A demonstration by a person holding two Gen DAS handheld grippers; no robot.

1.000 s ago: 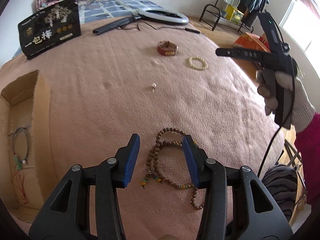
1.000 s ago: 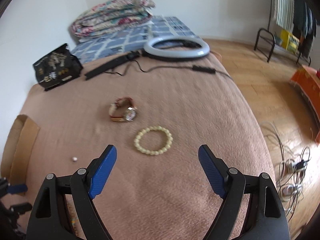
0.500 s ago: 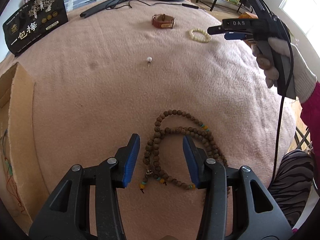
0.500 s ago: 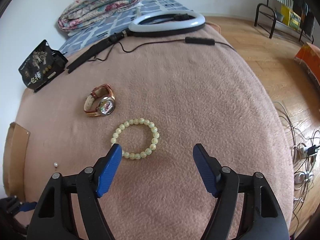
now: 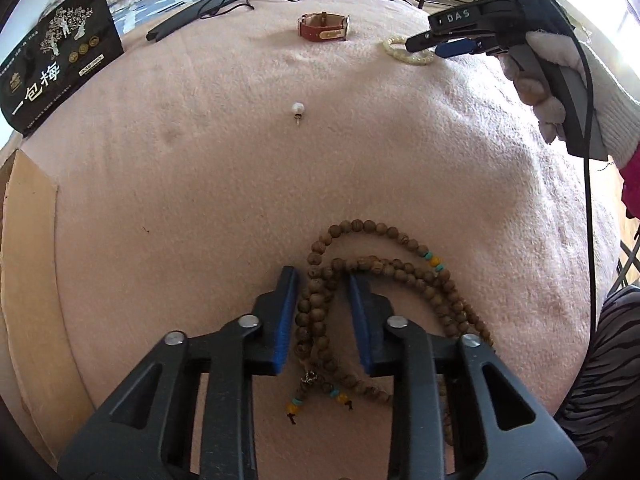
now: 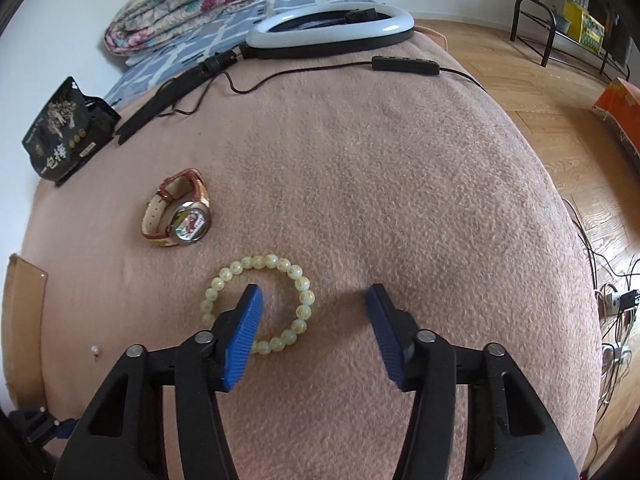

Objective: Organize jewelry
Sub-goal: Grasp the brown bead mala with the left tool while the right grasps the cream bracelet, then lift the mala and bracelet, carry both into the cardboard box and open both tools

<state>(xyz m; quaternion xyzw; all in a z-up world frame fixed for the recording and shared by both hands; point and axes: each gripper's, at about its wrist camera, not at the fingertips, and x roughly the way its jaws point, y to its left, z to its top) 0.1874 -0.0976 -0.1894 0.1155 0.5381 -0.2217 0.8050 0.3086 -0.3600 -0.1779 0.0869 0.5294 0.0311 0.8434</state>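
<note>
A brown wooden bead necklace (image 5: 384, 268) lies on the pink blanket. My left gripper (image 5: 322, 276) is open and low over it, with strands of beads between its blue pads. A pale green bead bracelet (image 6: 276, 264) lies near a red-strapped watch (image 6: 180, 216). My right gripper (image 6: 314, 296) is open and low, its left finger inside the bracelet's ring and its right finger outside. The right gripper also shows in the left wrist view (image 5: 436, 46), over the bracelet (image 5: 408, 56). A pearl stud (image 5: 297, 109) lies alone mid-blanket.
A cardboard box (image 5: 28, 248) stands at the blanket's left edge. A black packet (image 5: 56, 64), a ring light (image 6: 332, 30) and its cable (image 6: 280, 76) lie at the far side. The blanket drops off to wooden floor (image 6: 560, 92) on the right.
Both grippers have moved down and forward. The left one now straddles the wooden beads with its jaws narrowed. The right one has reached the green bracelet.
</note>
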